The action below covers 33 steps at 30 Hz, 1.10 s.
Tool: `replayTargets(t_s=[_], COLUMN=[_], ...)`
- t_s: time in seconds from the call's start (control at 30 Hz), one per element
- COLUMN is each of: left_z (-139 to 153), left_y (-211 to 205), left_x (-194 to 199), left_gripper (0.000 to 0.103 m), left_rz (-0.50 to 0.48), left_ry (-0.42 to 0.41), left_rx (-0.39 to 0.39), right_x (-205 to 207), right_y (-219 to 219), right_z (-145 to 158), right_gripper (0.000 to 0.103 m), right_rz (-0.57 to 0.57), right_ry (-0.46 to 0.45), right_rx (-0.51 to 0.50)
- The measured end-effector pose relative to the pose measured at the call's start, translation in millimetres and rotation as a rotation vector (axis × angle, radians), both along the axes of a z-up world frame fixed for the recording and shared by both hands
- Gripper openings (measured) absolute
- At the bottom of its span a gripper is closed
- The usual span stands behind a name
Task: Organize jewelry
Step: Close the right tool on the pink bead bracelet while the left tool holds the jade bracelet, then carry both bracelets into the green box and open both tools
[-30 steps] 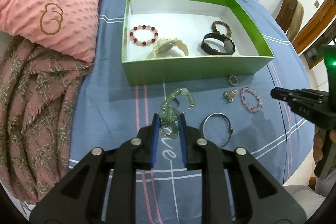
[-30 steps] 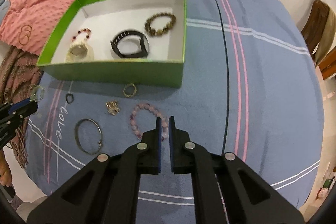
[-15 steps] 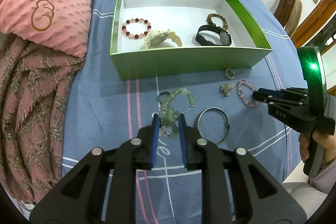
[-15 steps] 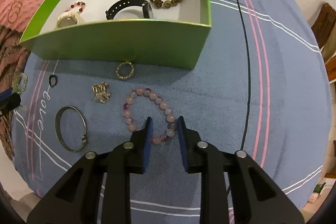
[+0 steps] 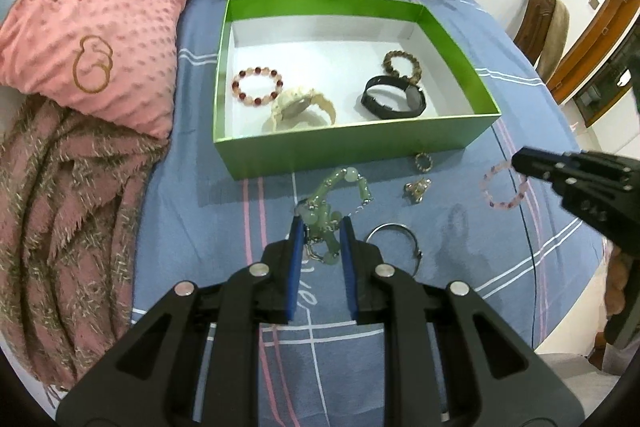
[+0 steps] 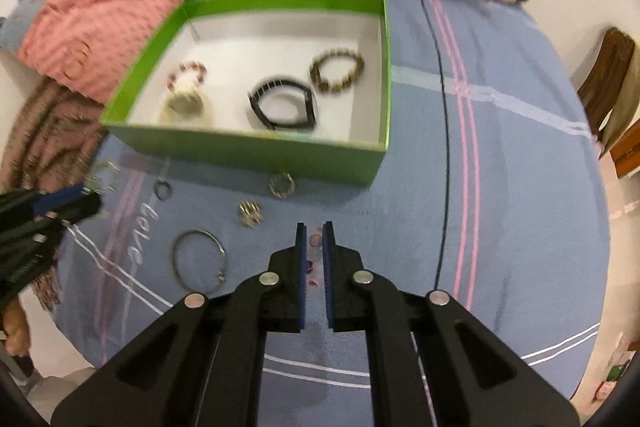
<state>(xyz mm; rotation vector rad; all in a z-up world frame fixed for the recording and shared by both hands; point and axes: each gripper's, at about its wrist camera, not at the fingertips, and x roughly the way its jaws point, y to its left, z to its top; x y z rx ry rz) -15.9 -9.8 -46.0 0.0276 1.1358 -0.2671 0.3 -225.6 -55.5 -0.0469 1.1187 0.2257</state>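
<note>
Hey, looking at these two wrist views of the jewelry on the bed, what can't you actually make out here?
- Pink bead bracelet, right wrist view: only a few beads show between the right gripper fingers; the rest is hidden.
- Green bead bracelet, left wrist view: its lower part is hidden by the left gripper.
- Small gold charm: too small to identify.
- Box contents, right wrist view: motion-blurred.

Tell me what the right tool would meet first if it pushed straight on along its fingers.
Holding the pink bead bracelet, the right tool would probably meet bare blue bedsheet first, short of the green box; depth is unclear.
</note>
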Motion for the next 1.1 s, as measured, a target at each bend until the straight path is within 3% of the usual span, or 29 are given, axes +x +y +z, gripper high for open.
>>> replayTargets(t_s=[0.3, 0.67, 1.1], left_z=[20.9, 66.9, 72.7], left_y=[-4.4, -9.4, -13.3], left_x=[0.0, -3.5, -1.7], left_gripper=[0.018, 0.018, 0.018], left_rz=[-0.002, -0.002, 0.009], left_ry=[-0.044, -0.151, -0.158], left_rx=[0.002, 0.012, 0.037], right_x=[-5.5, -15.9, -11.9], right_y=[8.7, 12.6, 13.5], right_z=[34.0, 73.1, 56.2], right_gripper=[0.007, 0.007, 0.007], right_rz=[0.037, 0.053, 0.041], right_ry=[-0.077, -0.158, -0.113], right_rx=[0.003, 0.005, -0.004])
